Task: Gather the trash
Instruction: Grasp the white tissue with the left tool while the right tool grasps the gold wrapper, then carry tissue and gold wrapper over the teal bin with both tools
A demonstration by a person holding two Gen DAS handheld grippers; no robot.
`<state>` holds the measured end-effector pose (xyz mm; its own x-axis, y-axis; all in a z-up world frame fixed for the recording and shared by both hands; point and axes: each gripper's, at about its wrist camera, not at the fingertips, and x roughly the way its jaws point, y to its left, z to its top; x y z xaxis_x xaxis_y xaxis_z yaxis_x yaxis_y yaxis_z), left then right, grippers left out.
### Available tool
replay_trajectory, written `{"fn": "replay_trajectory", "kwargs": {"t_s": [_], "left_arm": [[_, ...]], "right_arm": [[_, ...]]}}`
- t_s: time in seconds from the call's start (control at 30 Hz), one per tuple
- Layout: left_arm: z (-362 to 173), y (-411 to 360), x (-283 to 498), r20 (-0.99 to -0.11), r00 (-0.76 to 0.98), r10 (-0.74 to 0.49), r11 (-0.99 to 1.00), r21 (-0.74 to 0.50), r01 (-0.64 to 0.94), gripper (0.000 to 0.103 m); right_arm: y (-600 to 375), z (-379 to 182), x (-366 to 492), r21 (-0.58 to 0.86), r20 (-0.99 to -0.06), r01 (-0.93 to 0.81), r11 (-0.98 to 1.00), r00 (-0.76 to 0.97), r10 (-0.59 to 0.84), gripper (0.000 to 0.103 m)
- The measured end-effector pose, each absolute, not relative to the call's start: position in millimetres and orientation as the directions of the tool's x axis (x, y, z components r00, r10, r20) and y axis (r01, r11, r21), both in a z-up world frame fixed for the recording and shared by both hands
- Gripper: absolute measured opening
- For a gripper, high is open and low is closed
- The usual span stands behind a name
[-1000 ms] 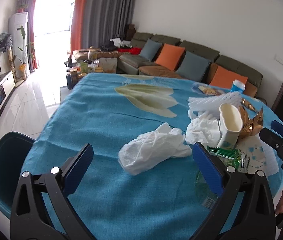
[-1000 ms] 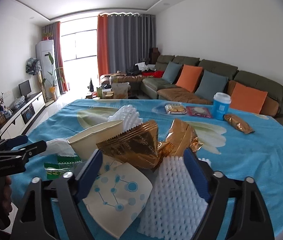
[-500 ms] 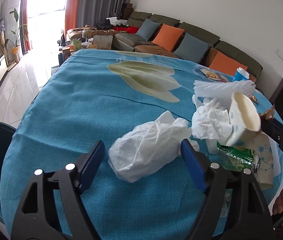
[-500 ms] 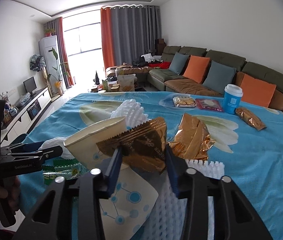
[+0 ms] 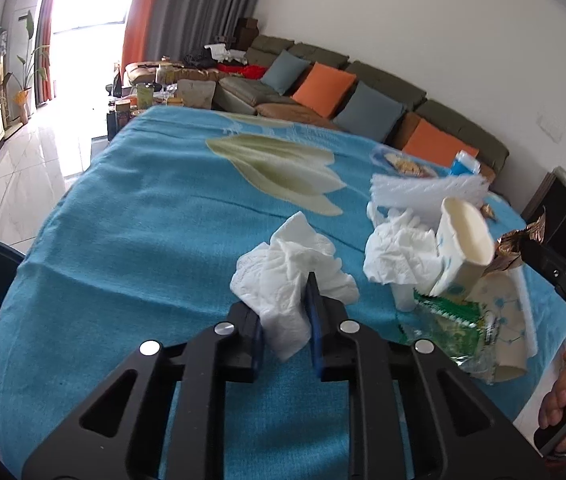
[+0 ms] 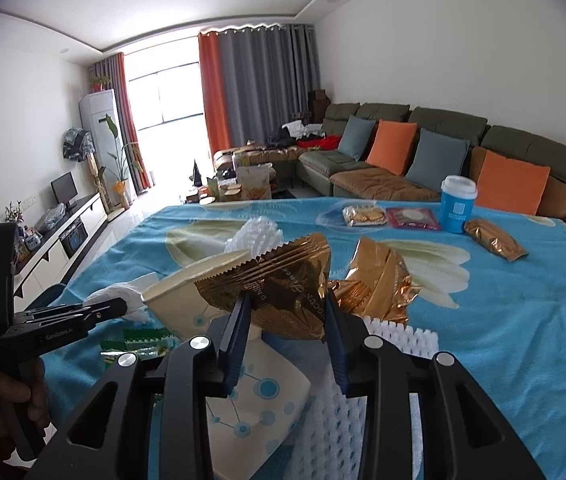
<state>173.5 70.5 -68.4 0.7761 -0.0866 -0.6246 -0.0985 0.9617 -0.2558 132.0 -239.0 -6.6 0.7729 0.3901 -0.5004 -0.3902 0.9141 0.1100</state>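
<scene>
Blue tablecloth [image 5: 143, 240] lies bare left of tissue [image 5: 287, 276].

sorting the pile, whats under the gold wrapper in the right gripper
Under the gold wrapper sit a flattened paper cup and white foam netting. Whatever lies beneath those is hidden.

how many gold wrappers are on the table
3: one pinched in the right gripper, one crumpled just right of it, one far right by the blue cup. Others may be hidden.

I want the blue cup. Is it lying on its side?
No, the blue cup stands upright with its white lid on top, at the far side of the blue tablecloth.
</scene>
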Motion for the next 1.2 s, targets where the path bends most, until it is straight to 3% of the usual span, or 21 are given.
{"fn": "replay_trajectory", "kwargs": {"t_s": [0.53,0.7,1.0,1.2], "left_arm": [[-23,94,120,-0.502,0.865,-0.011,0.959,-0.251,-0.133,0.018],[-23,99,109,-0.499,0.867,-0.010,0.956,-0.259,-0.138,0.018],[-19,101,100,-0.475,0.880,0.002,0.956,-0.256,-0.140,0.019],[-17,102,88,-0.467,0.884,0.011,0.956,-0.254,-0.146,0.019]], "right_arm": [[-233,40,113,0.081,-0.355,-0.428,0.900,0.832,0.427,0.034],[-242,41,118,0.156,-0.351,-0.424,0.892,0.820,0.452,0.034],[-260,69,116,0.302,-0.241,-0.478,0.825,0.798,0.552,0.034],[-273,74,123,0.396,-0.215,-0.478,0.784,0.782,0.585,0.034]]}}
